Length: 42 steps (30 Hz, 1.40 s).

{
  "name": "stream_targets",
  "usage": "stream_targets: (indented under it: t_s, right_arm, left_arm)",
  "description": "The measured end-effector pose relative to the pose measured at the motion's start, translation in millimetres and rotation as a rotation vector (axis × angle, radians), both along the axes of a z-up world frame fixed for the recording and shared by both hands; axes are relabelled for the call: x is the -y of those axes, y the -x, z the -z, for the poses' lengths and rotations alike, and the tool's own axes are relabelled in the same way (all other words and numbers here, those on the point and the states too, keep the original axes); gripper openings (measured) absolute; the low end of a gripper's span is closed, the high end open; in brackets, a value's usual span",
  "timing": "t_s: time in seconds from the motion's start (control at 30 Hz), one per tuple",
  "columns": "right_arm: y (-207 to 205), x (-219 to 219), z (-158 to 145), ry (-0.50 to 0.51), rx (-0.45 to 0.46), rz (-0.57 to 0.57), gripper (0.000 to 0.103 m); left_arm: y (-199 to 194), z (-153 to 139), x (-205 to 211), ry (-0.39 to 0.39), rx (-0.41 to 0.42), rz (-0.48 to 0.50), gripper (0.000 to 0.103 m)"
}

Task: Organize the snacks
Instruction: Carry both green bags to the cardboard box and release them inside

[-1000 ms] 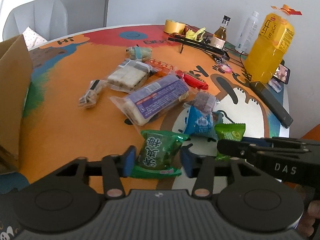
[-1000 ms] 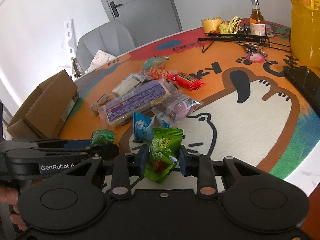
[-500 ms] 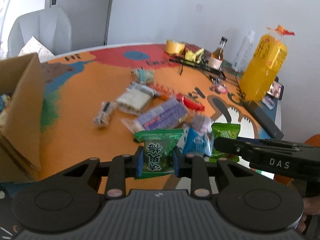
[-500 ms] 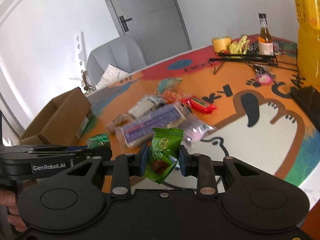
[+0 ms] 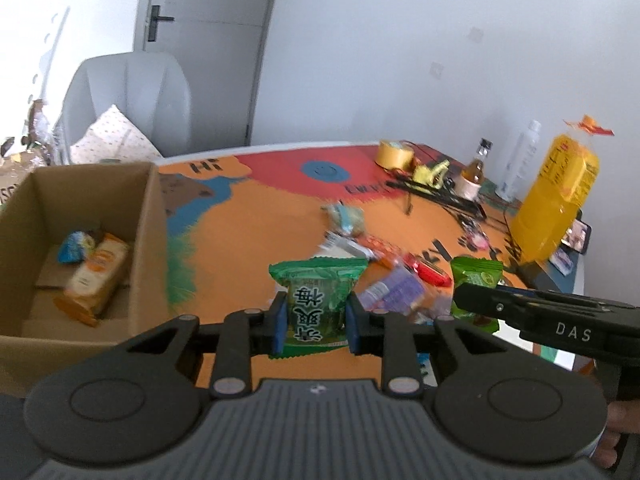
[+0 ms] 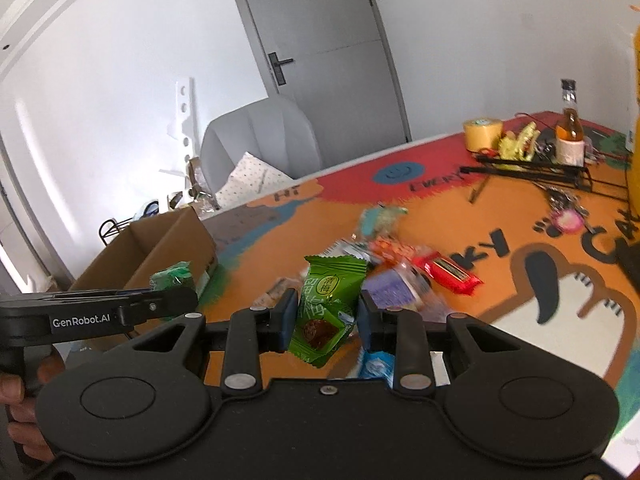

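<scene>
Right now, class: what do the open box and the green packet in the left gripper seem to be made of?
The box: brown corrugated cardboard, matte; its plain walls and folded flaps suggest it. The green packet, clamped in the left gripper: probably thin glossy plastic film, judging by its crimped zigzag top edge, printed characters and slight sheen.

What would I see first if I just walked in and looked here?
Two green snack packs, one pinched in each gripper: the left gripper holds a dark green pack, the right gripper a light green pack. Left of them sits a cardboard box with snacks already inside. Behind, loose snacks lie on a bright cartoon table, with a big yellow bottle at its right edge.
</scene>
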State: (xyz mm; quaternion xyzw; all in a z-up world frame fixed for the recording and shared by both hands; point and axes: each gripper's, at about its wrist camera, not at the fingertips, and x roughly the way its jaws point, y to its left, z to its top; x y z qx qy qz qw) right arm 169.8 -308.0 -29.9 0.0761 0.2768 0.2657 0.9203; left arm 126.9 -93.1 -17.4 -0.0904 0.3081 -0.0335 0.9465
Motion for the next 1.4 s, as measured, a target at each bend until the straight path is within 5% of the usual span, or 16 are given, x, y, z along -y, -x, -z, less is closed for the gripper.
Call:
stream_targets:
  t_s: [0.47,1.4]
  right_arm:
    - [-9.4,-47.7,-29.9,0.006,0.076,-0.089,0.03]
    - [-17.3,-184.0,-49.9,0.049,0.108,-0.298,0.03]
  left_arm:
    - [9.9,-28.2,-53.3,0.007,0.081,-0.131,0.027]
    - [23.7,-12.1,-178.5,0.082,0.037,-0.377,0.031]
